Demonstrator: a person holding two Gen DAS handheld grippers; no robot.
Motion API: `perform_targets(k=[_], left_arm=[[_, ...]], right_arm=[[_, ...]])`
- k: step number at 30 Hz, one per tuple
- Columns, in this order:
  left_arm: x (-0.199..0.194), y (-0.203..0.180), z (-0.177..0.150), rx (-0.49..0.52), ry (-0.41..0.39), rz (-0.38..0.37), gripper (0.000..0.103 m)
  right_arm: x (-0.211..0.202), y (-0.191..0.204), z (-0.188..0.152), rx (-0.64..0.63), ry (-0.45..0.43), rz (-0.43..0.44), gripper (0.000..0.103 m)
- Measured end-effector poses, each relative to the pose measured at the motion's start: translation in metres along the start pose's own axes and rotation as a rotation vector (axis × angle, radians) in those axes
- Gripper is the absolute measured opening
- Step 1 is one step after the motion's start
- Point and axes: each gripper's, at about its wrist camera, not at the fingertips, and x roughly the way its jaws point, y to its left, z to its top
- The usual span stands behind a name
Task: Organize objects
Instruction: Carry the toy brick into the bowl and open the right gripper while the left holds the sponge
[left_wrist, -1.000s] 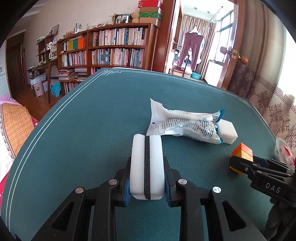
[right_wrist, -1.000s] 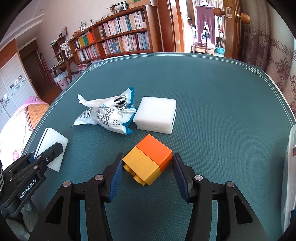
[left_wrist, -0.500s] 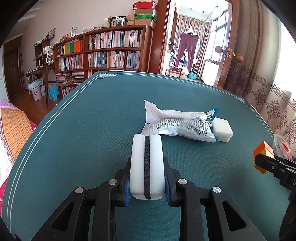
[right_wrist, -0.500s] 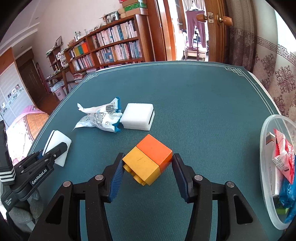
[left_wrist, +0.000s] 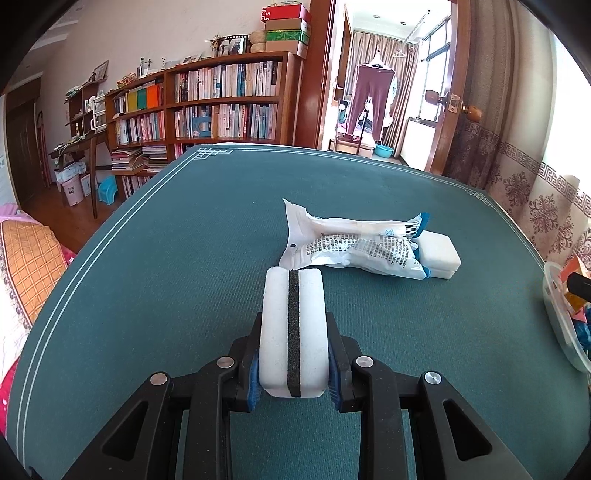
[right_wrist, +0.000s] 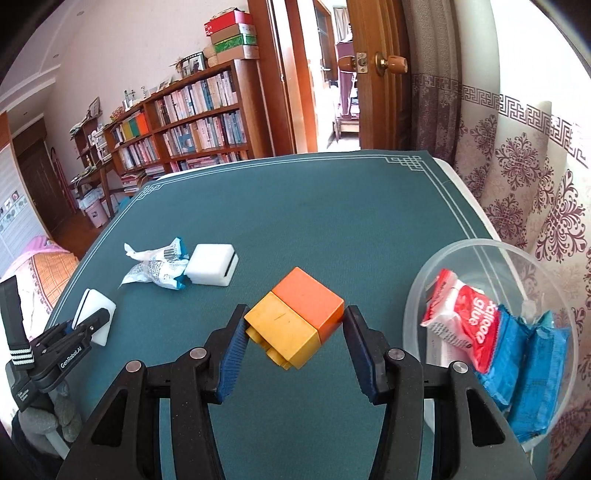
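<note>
Left gripper (left_wrist: 293, 338) clenched on white sponge (left_wrist: 293, 328) above table's (left_wrist: 184, 258) near edge; right gripper (right_wrist: 293, 341) clamping yellow-orange block (right_wrist: 295, 321) beside clear bowl (right_wrist: 461, 251) at right edge

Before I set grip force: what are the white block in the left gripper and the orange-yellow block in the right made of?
White block: probably melamine foam, matte, fine-pored, with a dark middle layer. Orange-yellow block: hard plastic bricks, smooth, slightly glossy, studs showing.
</note>
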Motion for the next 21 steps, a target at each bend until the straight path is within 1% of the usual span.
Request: perform_targets(k=[5, 11, 18, 21], left_arm=[[-0.005, -0.003, -0.001, 0.002, 0.007, -0.017, 0.029], [-0.01, -0.015, -0.003, 0.018, 0.02, -0.041, 0.029], [-0.017, -0.034, -0.004, 0.052, 0.018, -0.06, 0.029], [-0.018, -0.042, -0.003, 0.065, 0.023, -0.063, 0.029]], right_arm=[[-0.015, -0.036, 0.01, 0.036, -0.033, -0.068, 0.053], [-0.026, -0.085, 0.021, 0.11, -0.058, -0.144, 0.053], [-0.017, -0.142, 0.028, 0.206, -0.03, -0.219, 0.053], [-0.008, -0.162, 0.029, 0.238, -0.007, -0.229, 0.053]])
